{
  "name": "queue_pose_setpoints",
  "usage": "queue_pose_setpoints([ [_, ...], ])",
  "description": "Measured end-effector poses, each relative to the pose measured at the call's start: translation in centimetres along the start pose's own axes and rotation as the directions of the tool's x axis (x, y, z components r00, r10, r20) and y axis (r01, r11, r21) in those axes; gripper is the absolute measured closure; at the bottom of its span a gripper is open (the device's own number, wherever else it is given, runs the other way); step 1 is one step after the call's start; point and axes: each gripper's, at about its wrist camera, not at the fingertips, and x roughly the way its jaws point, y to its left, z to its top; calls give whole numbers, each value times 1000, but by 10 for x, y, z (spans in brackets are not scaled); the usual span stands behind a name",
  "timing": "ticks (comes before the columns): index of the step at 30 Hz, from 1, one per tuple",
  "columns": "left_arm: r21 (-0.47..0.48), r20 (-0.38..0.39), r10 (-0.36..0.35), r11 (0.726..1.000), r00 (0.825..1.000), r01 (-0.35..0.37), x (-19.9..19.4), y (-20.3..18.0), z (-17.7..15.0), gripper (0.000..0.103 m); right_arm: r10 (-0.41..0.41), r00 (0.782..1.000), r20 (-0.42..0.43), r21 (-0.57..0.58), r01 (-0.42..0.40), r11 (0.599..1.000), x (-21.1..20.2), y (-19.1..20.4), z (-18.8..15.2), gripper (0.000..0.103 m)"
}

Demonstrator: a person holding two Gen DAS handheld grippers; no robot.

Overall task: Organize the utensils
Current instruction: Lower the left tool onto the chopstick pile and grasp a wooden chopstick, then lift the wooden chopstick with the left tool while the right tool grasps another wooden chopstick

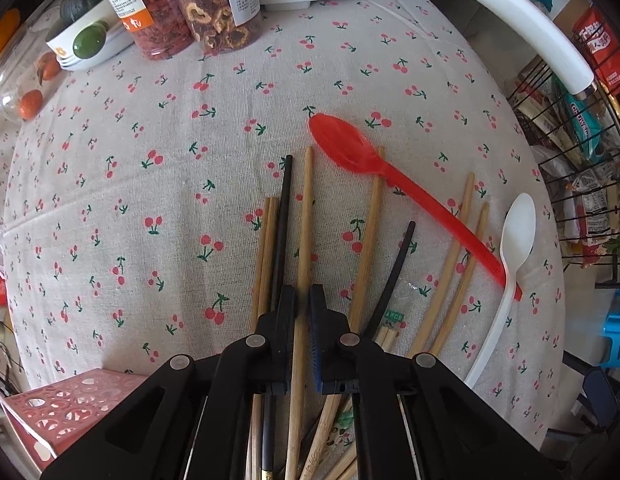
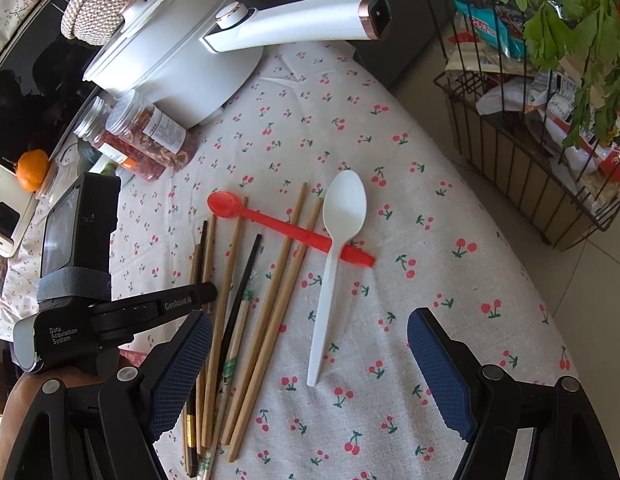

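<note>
closest to the lens, the left gripper (image 1: 303, 322) is seen with its fingers (image 1: 286, 312) pinched on one bamboo chopstick (image 1: 305, 216) within the loose chopstick pile (image 2: 245, 320) on the tabletop (image 1: 149, 160). sorting chopsticks seems to be the step in hand; next, a clean lift toward the pink perforated holder (image 1: 65, 404) is called for. the right gripper (image 2: 310, 364), fingers spread wide, hangs over the white spoon (image 2: 334, 256), which is crossed over the red spoon (image 2: 269, 220).
</note>
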Motion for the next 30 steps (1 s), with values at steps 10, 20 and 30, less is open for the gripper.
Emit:
queue_pose_setpoints([
  [10, 85, 234, -177, 983, 956, 161, -102, 25, -63, 97, 107, 994, -32, -58, -109, 992, 24, 29, 1, 25],
  [20, 171, 457, -278, 960, 845, 223, -197, 99, -164, 97, 131, 988, -85, -146, -142, 979, 74, 65, 1, 67],
  [30, 163, 519, -315, 949, 795, 270, -209, 138, -177, 97, 17, 996, -92, -196, -35, 980, 121, 89, 4, 79],
])
